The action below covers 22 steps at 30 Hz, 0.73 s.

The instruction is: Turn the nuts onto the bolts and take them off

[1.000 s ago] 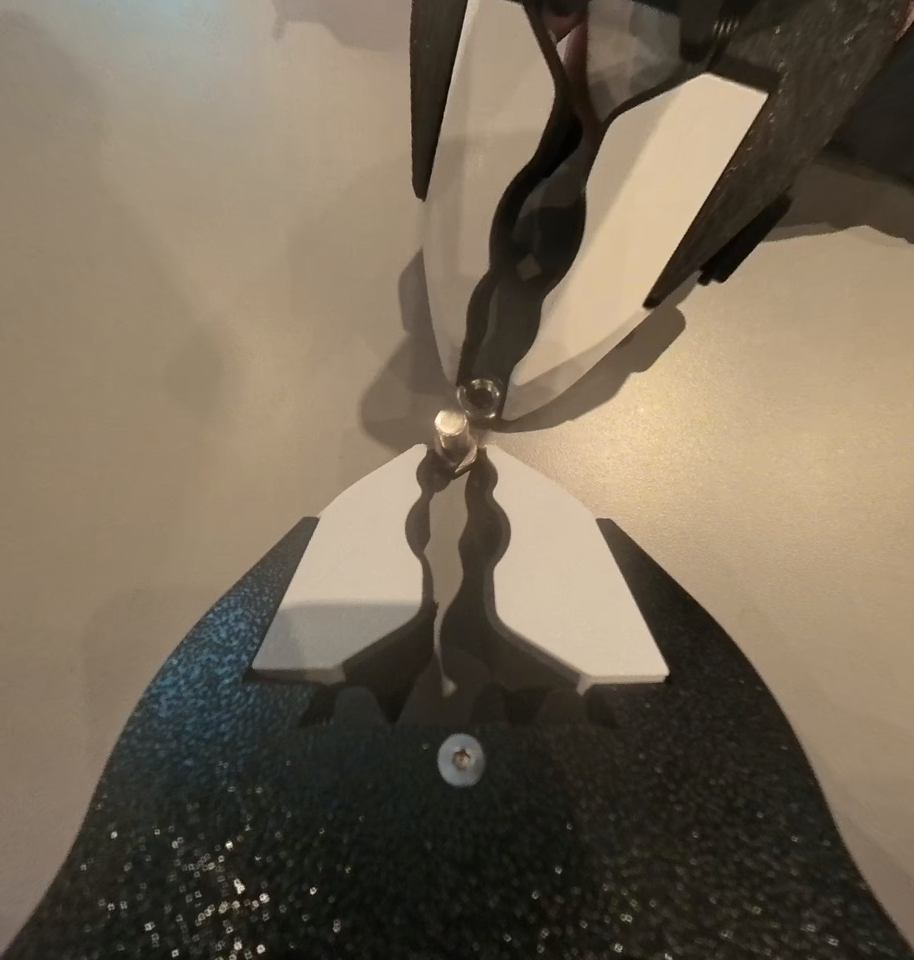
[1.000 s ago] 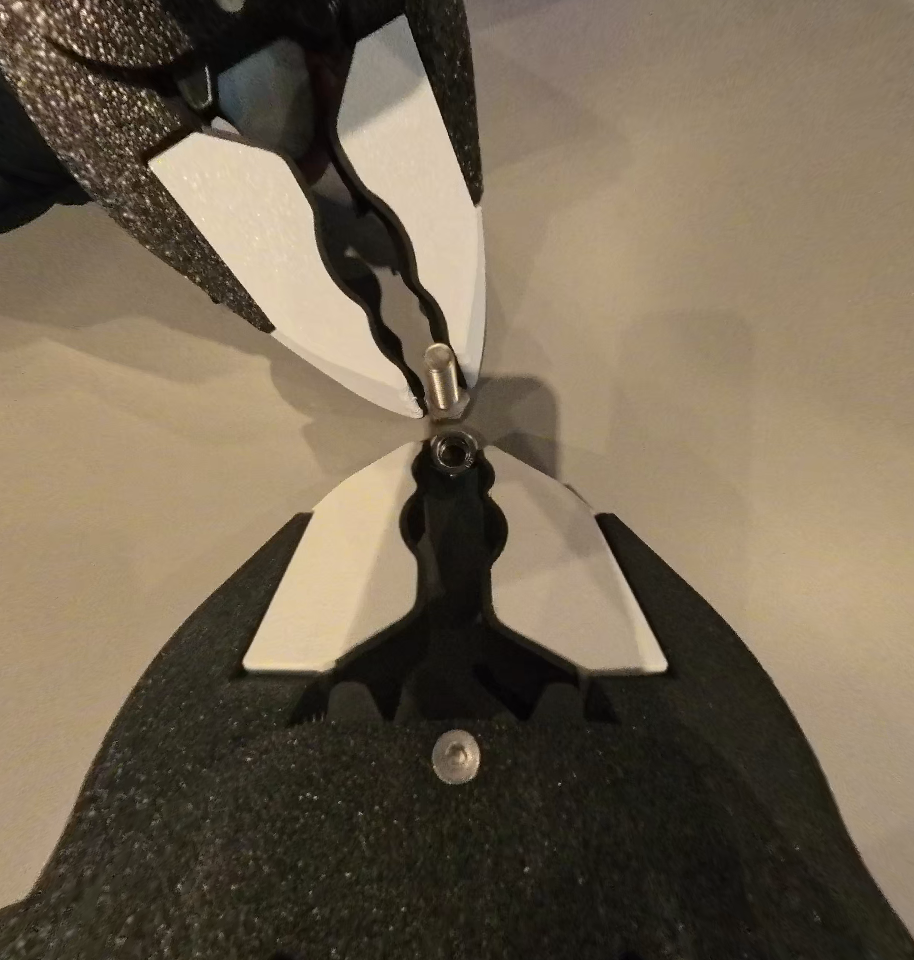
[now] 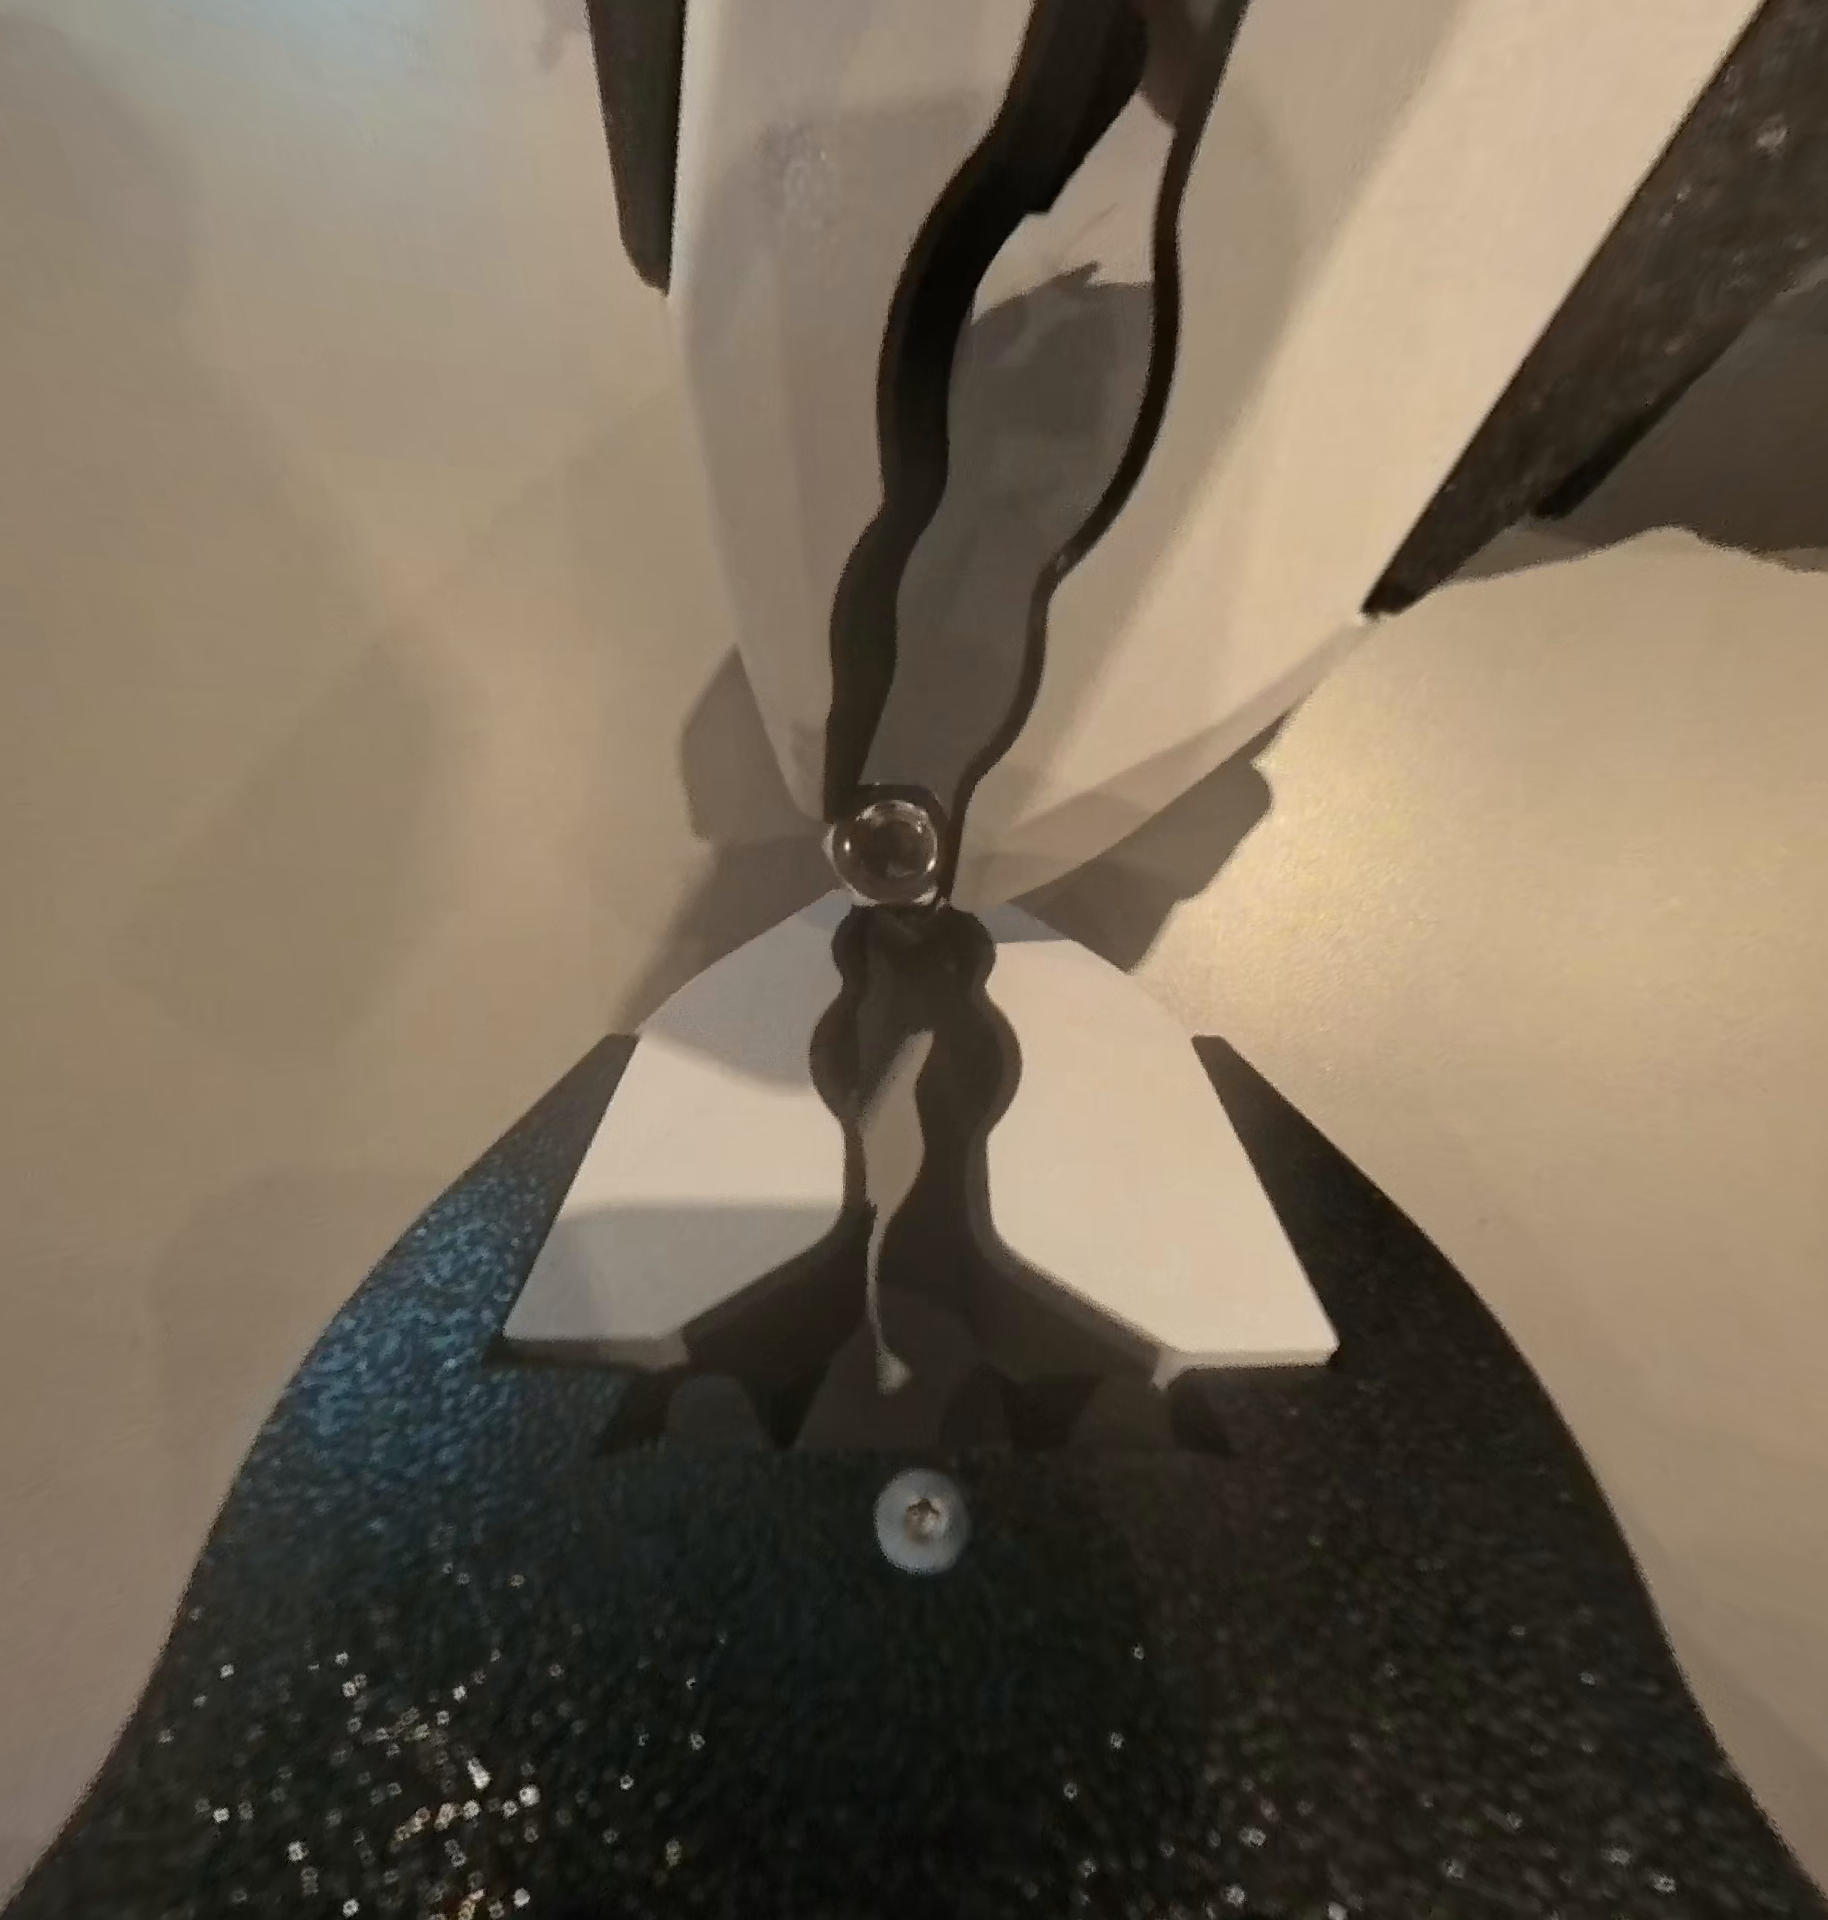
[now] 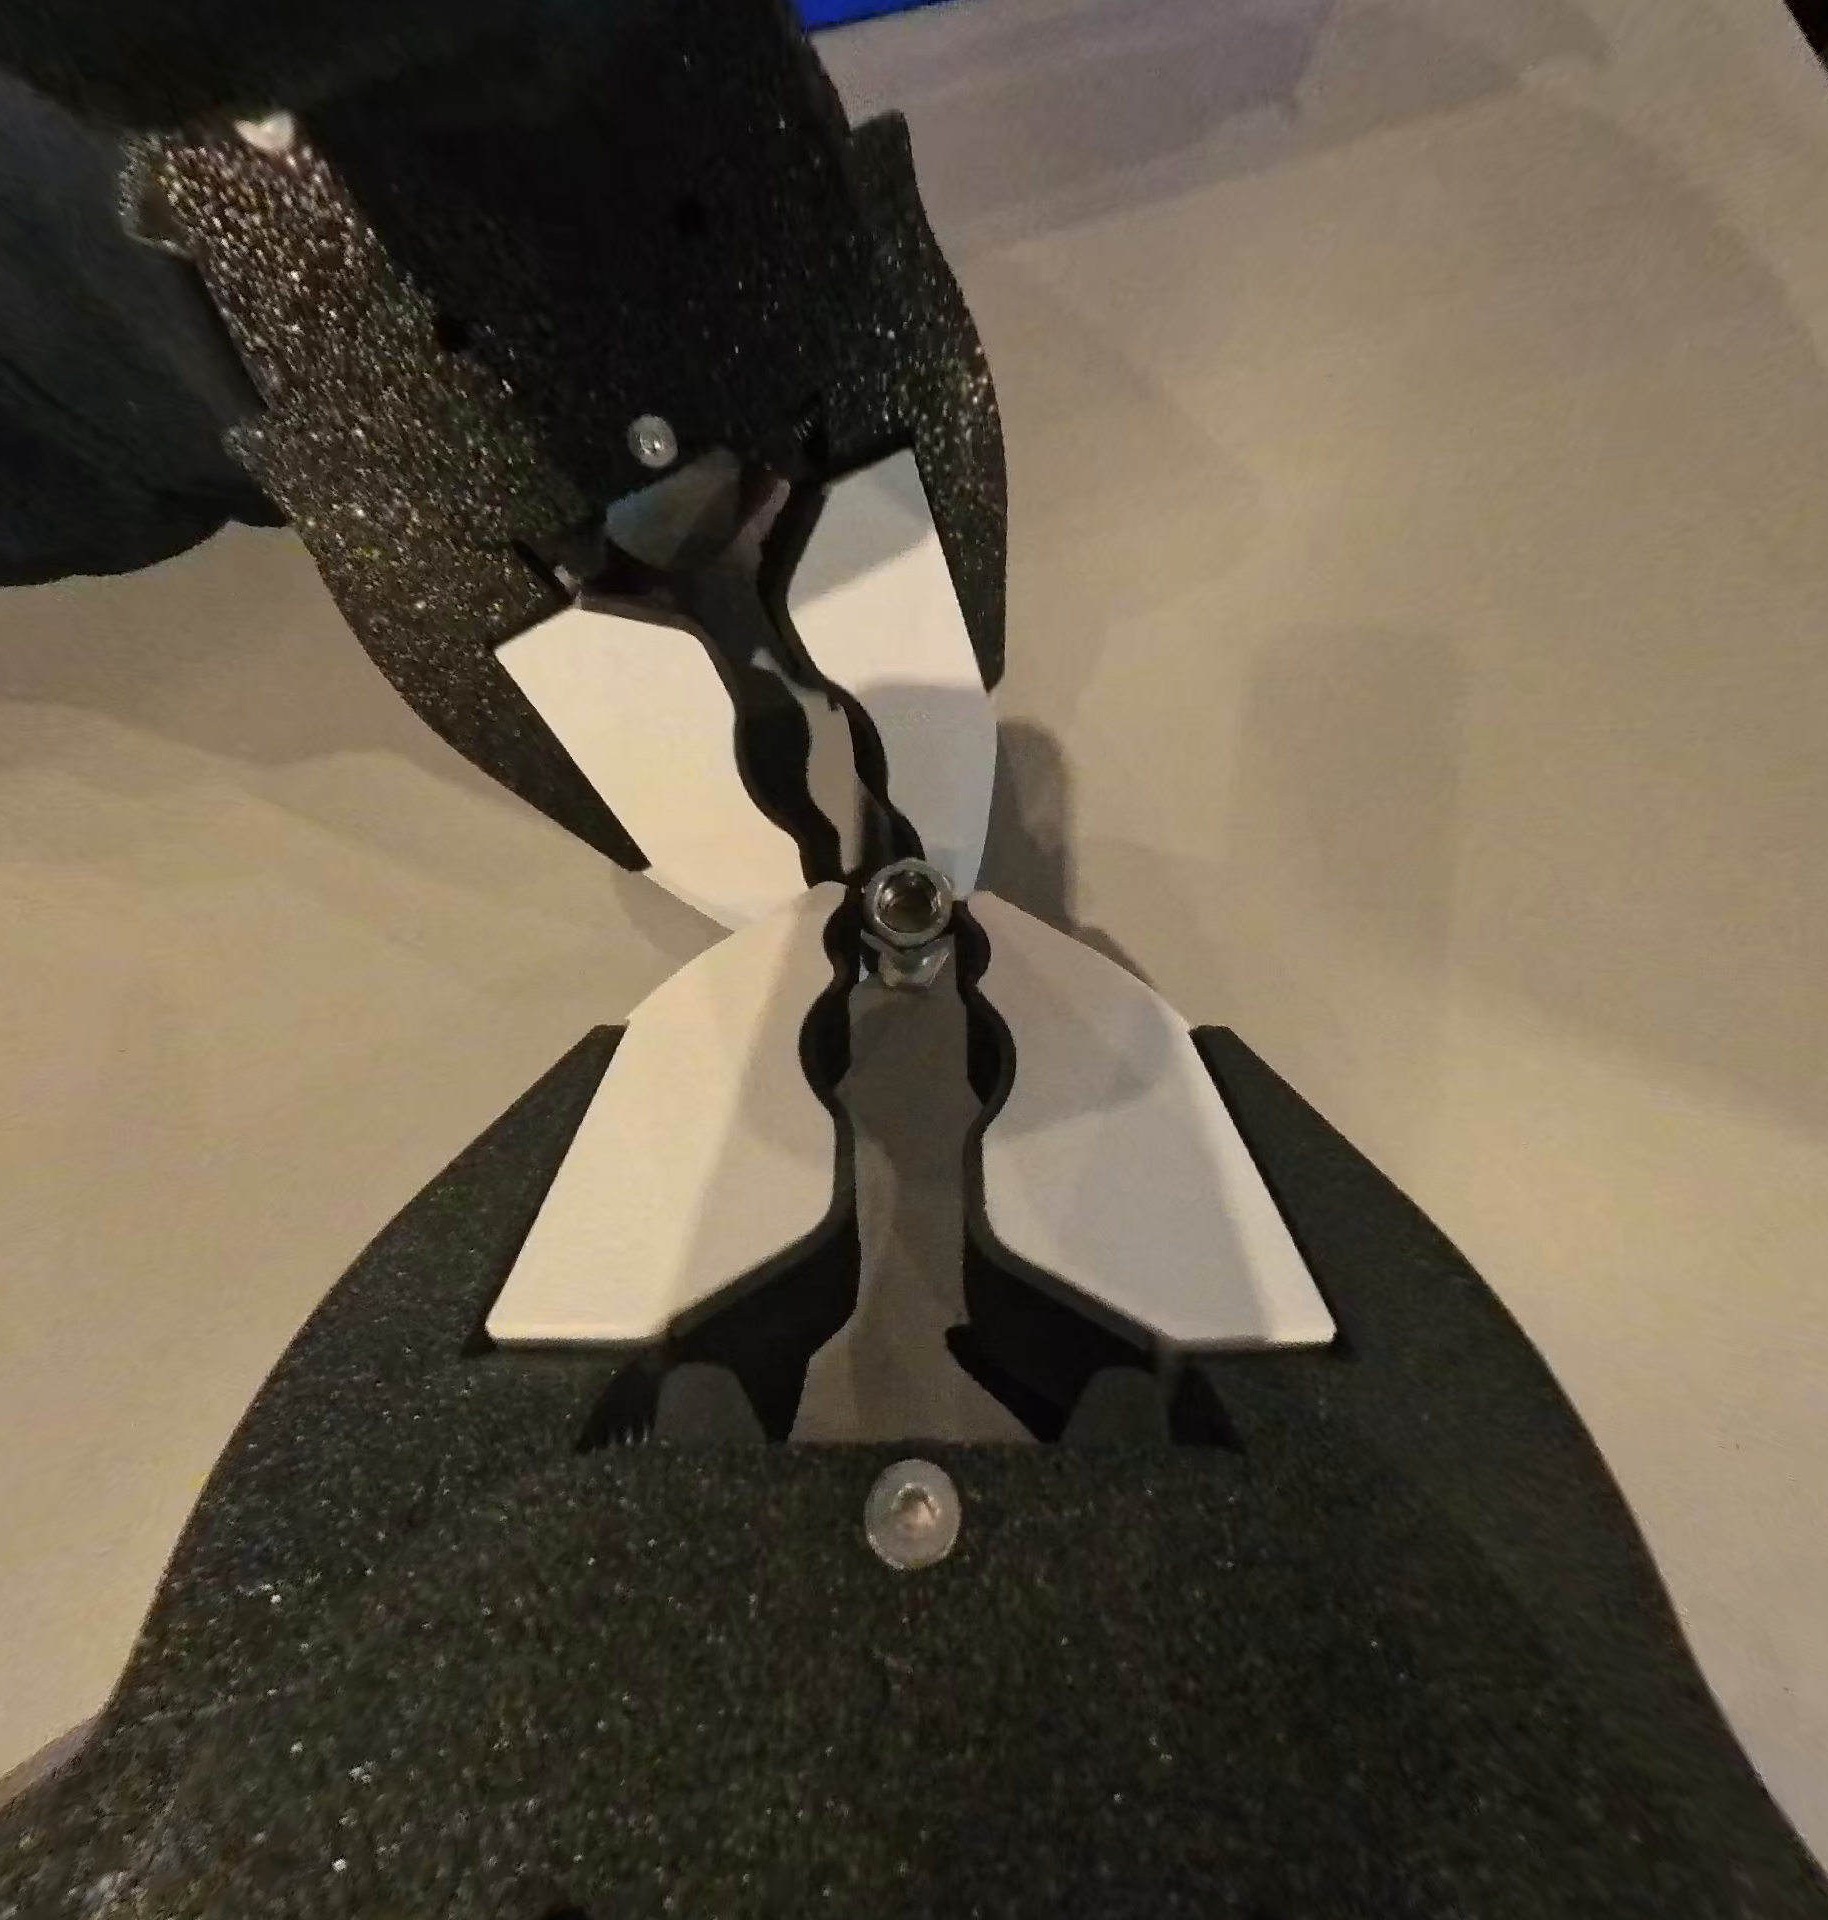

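Nut (image 4: 902,902) sits right at the meeting point of the two tools, hex steel, shiny, threaded bore facing up and looking empty from the right wrist view. Bolt (image 4: 905,971) is directly beneath and touching it, only a small hex bit of it showing. How far the thread has caught, cannot tell. Both parts are held in the air above the table (image 4: 1409,727), not resting on it, likely so each tool can twist freely. Right gripper (image 4: 905,935) is closed on the nut at its very tips, the gap between the fingers just the nut's width. Left gripper (image 3: 894,920) comes from the opposite side, tips pinched nearly together on a dark bit that I judge to be the bolt. In the left wrist view the nut (image 3: 882,847) shows as a bright ring just beyond the left tips. The tools sit tip to tip and angled down, probably to line up the bore with the shank, one holding and one turning. Fingers (image 4: 681,1143) are flat white plates with wavy black inner edges, set in rough black speckled bodies. Each body has a small silver screw (image 4: 910,1527). Table is plain, matte, beige. A dark sleeve or glove (image 4: 37,364) shows behind the left tool.
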{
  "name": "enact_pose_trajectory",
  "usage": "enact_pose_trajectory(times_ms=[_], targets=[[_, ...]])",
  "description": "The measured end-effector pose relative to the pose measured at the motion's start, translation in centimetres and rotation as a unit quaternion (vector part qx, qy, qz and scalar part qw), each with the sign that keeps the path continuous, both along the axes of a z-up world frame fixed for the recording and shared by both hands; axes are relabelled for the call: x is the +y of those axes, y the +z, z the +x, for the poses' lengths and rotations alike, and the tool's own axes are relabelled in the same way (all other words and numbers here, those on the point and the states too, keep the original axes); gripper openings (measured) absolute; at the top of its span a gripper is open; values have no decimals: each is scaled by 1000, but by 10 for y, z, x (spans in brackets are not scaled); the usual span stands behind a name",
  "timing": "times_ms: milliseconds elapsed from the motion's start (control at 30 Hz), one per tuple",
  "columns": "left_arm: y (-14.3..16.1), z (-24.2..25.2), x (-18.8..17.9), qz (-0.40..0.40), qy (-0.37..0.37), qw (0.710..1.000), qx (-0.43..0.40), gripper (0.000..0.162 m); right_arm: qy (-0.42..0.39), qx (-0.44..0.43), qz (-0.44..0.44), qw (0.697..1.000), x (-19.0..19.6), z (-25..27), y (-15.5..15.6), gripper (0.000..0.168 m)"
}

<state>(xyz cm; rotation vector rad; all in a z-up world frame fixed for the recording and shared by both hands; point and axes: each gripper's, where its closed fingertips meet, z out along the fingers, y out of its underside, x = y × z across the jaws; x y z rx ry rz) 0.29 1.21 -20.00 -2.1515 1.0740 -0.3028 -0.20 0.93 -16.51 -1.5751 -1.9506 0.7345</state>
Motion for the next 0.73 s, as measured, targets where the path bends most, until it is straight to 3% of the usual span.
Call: enact_pose_trajectory(times_ms=[33,467,533,600,733], targets=[[0,0,0,-1,0,1000,-2,15,0,0,0,1000,0,0,0,17],[0,0,0,-2,0,1000,-5,16,4,40,-23,999,0,1,1,17],[0,0,0,-2,0,1000,-5,16,-3,58,-22,998,3,2,2,27],[0,0,0,-3,0,1000,-6,16,-13,94,-53,994,4,4,7,37],[0,0,0,-4,0,1000,-8,15,-6,170,-140,975,0,14,15,37]])
